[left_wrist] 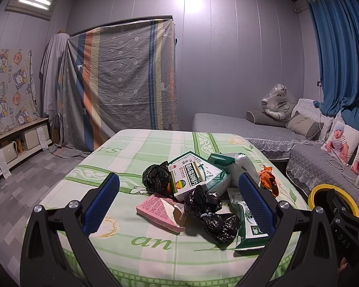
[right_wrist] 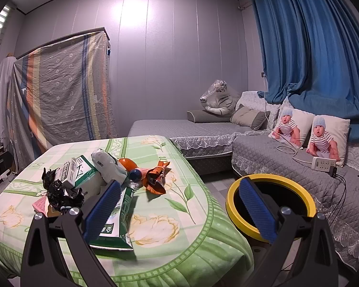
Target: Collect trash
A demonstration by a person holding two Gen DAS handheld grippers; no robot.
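counter cloth (left_wrist: 122,153): matt woven fabric, green floral print
black bags (left_wrist: 210,212): thin crinkled plastic, glossy
pink box (left_wrist: 158,211): matt cardboard, torn
orange wrapper (right_wrist: 155,179): shiny crumpled foil
bin rim (right_wrist: 270,205): smooth yellow plastic
gripper pads (left_wrist: 101,205): blue, rough-textured rubber

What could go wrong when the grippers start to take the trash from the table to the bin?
1. The trash pile overlaps: lifting the pink box may drag the black bag along.
2. The yellow-rimmed bin stands beside the table, so a loose piece could drop to the floor.
3. The orange wrapper is crumpled and may slip from the fingers.
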